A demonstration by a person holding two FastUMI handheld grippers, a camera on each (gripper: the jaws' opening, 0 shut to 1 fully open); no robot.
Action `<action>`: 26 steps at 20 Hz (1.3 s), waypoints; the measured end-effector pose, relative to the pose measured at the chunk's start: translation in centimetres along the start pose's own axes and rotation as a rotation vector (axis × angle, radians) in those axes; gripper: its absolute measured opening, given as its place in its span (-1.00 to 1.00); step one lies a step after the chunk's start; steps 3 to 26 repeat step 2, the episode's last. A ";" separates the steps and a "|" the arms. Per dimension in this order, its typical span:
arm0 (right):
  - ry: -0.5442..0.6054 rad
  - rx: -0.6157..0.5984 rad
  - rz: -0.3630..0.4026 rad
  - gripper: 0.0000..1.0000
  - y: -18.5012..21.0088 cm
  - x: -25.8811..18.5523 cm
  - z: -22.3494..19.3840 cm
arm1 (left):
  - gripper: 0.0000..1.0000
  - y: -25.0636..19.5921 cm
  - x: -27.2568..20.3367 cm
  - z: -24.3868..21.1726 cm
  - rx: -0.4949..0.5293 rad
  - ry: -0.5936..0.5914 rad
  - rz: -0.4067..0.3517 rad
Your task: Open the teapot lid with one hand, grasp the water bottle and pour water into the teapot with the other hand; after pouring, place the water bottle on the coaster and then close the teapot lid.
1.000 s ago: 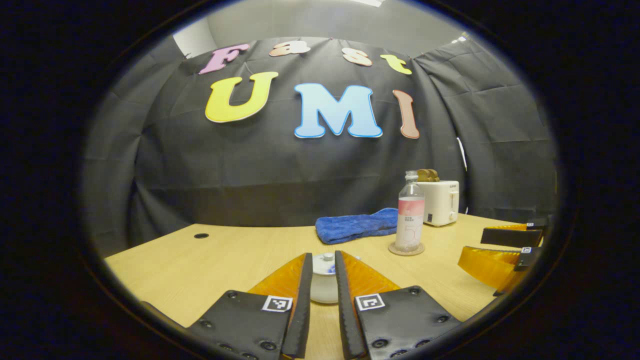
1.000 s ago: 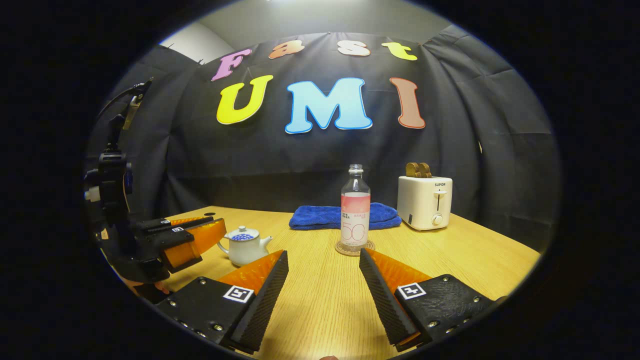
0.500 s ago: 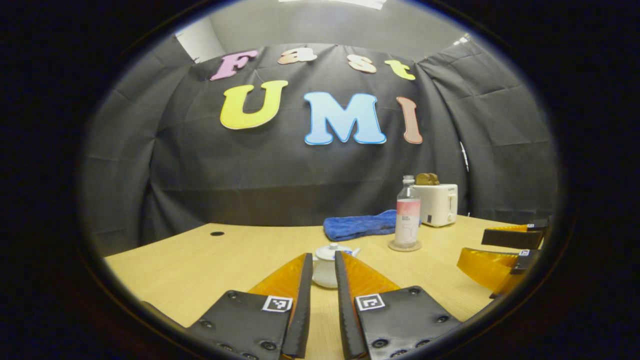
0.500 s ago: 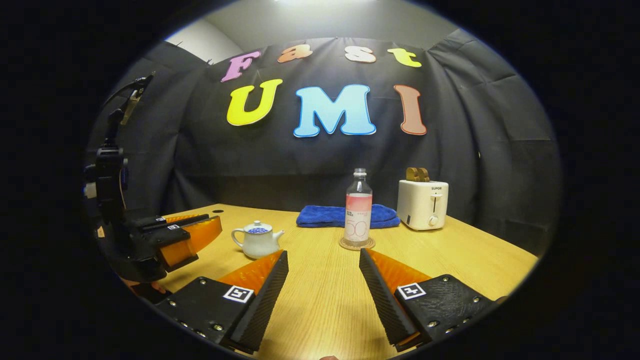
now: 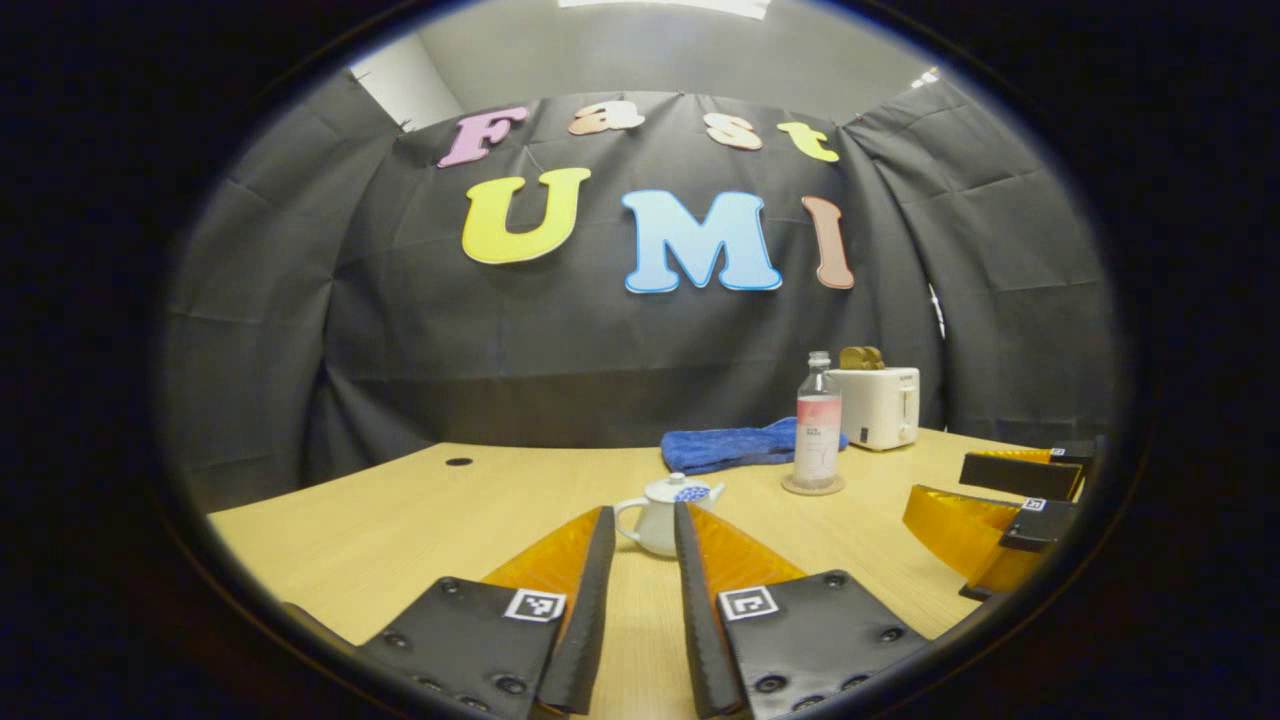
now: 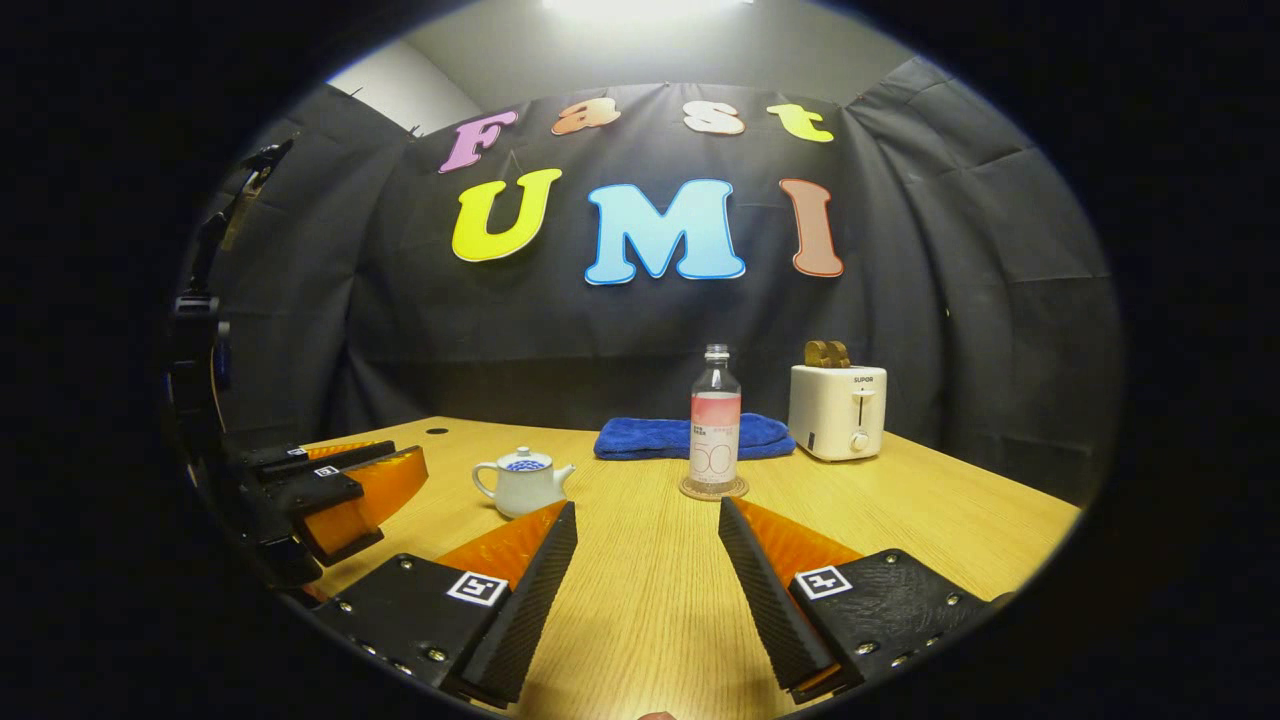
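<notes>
The teapot is being taken as the landmark: it is sitting upright on the wooden table with its lid seated on top. In the left gripper view, the left gripper is being held just short of the teapot, its fingers drawn to a narrow gap with nothing between them. In the right gripper view, the right gripper is being held to the right of the teapot, nearer the camera, its fingers spread wide and empty above the bare tabletop. The water bottle is standing upright on the coaster, to the right of the teapot and a little farther back. Behind the teapot, beyond the bottle, a blue towel is lying against the back edge, and a white toaster is standing farther right of it.
</notes>
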State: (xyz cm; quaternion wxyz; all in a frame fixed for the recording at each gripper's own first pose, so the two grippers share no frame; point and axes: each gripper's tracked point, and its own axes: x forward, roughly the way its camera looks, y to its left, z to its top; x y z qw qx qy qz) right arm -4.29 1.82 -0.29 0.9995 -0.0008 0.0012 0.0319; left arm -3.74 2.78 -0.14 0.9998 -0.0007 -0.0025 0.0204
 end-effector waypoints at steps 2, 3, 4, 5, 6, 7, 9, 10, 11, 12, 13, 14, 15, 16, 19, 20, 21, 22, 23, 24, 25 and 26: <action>-0.002 0.001 -0.015 0.77 -0.2 0.1 0.1 | -0.14 -0.1 -0.1 0.0 0.000 0.000 0.000; -0.002 0.001 -0.015 0.77 -0.2 0.1 0.1 | -0.14 -0.1 -0.1 0.0 0.000 0.000 0.000; -0.002 0.001 -0.015 0.77 -0.2 0.1 0.1 | -0.14 -0.1 -0.1 0.0 0.000 0.000 0.000; -0.002 0.001 -0.015 0.77 -0.2 0.1 0.1 | -0.14 -0.1 -0.1 0.0 0.000 0.000 0.000; -0.002 0.001 -0.015 0.77 -0.2 0.1 0.1 | -0.14 -0.1 -0.1 0.0 0.000 0.000 0.000; -0.002 0.001 -0.015 0.77 -0.2 0.1 0.1 | -0.14 -0.1 -0.1 0.0 0.000 0.000 0.000; -0.002 0.001 -0.015 0.77 -0.2 0.1 0.1 | -0.14 -0.1 -0.1 0.0 0.000 0.000 0.000; -0.002 0.001 -0.015 0.77 -0.2 0.1 0.1 | -0.14 -0.1 -0.1 0.0 0.000 0.000 0.000; -0.002 0.001 -0.015 0.77 -0.2 0.1 0.1 | -0.14 -0.1 -0.1 0.0 0.000 0.000 0.000; -0.002 0.001 -0.015 0.77 -0.2 0.1 0.1 | -0.14 -0.1 -0.1 0.0 0.000 0.000 0.000; -0.002 0.001 -0.015 0.77 -0.2 0.1 0.1 | -0.14 -0.1 -0.1 0.0 0.000 0.000 0.000; -0.002 0.001 -0.015 0.77 -0.2 0.1 0.1 | -0.14 -0.1 -0.1 0.0 0.000 0.000 0.000; -0.002 0.001 -0.015 0.77 -0.2 0.1 0.1 | -0.14 -0.1 -0.1 0.0 0.000 0.000 0.000; -0.002 0.001 -0.015 0.77 -0.2 0.1 0.1 | -0.14 -0.1 -0.1 0.0 0.000 0.000 0.000; -0.002 0.001 -0.015 0.77 -0.2 0.1 0.1 | -0.14 -0.1 -0.1 0.0 0.000 0.000 0.000; -0.002 0.001 -0.015 0.77 -0.2 0.1 0.1 | -0.14 -0.1 -0.1 0.0 0.000 0.000 0.000; -0.002 0.001 -0.015 0.77 -0.2 0.1 0.1 | -0.14 -0.1 -0.1 0.0 0.000 0.000 0.000; -0.002 0.001 -0.015 0.77 -0.2 0.1 0.1 | -0.14 -0.1 -0.1 0.0 0.000 0.000 0.000; -0.002 0.001 -0.015 0.77 -0.2 0.1 0.1 | -0.14 -0.1 -0.1 0.0 0.000 0.000 0.000; -0.002 0.001 -0.015 0.77 -0.2 0.1 0.1 | -0.14 -0.1 -0.1 0.0 0.000 0.000 0.000; -0.002 0.001 -0.015 0.77 -0.2 0.1 0.1 | -0.14 -0.1 -0.1 0.0 0.000 0.000 0.000; -0.002 0.001 -0.015 0.77 -0.2 0.1 0.1 | -0.14 -0.1 -0.1 0.0 0.000 0.000 0.000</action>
